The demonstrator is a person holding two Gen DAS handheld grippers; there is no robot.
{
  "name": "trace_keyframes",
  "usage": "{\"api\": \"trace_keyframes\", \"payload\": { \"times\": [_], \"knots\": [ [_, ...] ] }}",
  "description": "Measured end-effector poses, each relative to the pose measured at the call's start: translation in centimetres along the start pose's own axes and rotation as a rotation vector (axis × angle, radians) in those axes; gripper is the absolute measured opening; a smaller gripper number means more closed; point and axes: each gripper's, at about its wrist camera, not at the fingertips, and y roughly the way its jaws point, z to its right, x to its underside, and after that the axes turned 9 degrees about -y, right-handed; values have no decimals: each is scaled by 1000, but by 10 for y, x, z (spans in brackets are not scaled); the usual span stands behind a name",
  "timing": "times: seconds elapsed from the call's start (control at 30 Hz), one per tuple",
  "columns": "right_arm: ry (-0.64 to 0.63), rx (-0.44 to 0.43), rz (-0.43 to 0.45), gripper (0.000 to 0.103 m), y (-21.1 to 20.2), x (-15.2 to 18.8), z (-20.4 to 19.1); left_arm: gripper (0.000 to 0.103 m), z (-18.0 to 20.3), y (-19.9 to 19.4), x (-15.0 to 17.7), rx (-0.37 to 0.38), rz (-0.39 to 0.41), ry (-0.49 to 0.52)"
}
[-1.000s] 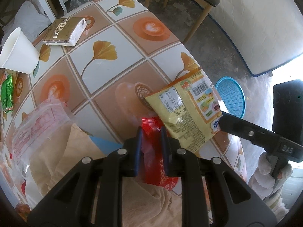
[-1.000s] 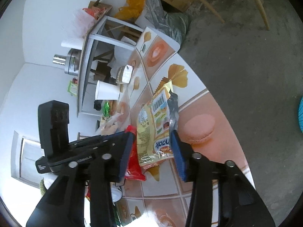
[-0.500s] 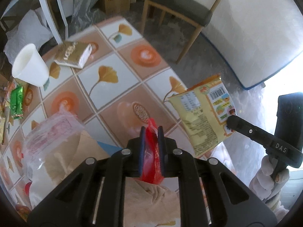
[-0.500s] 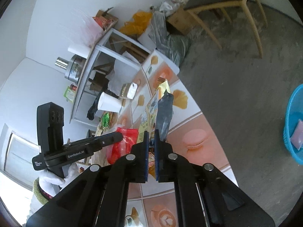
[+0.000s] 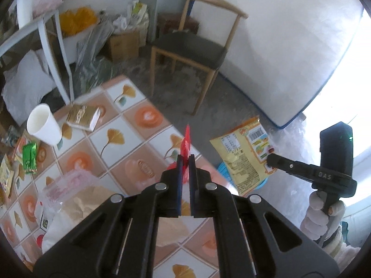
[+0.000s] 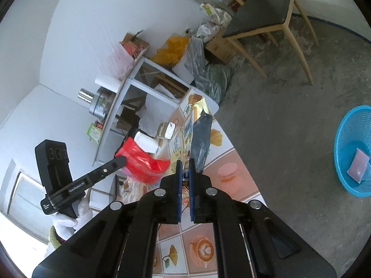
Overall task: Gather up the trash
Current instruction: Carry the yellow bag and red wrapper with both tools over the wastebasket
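Note:
My left gripper is shut on a red plastic wrapper and holds it above the tiled table; the wrapper also shows in the right wrist view. My right gripper is shut on a yellow snack bag, held in the air past the table's edge; the bag also shows in the left wrist view. A blue mesh bin stands on the floor at the right with a pink wrapper inside.
On the table lie a white paper cup, a gold box, green packets, a clear bag and brown paper. A wooden chair stands beyond the table. Boxes and bags clutter the far wall.
Both grippers closed on their items and lifted them off the table. The right gripper has carried the snack bag out past the table edge; the left has raised the red wrapper.

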Motion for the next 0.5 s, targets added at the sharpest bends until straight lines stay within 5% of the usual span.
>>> {"api": "trace_keyframes", "payload": {
  "times": [0.5],
  "knots": [
    [84,65,142,5,-83,6,52,2,75,-2,5,116,10,86]
  ]
}}
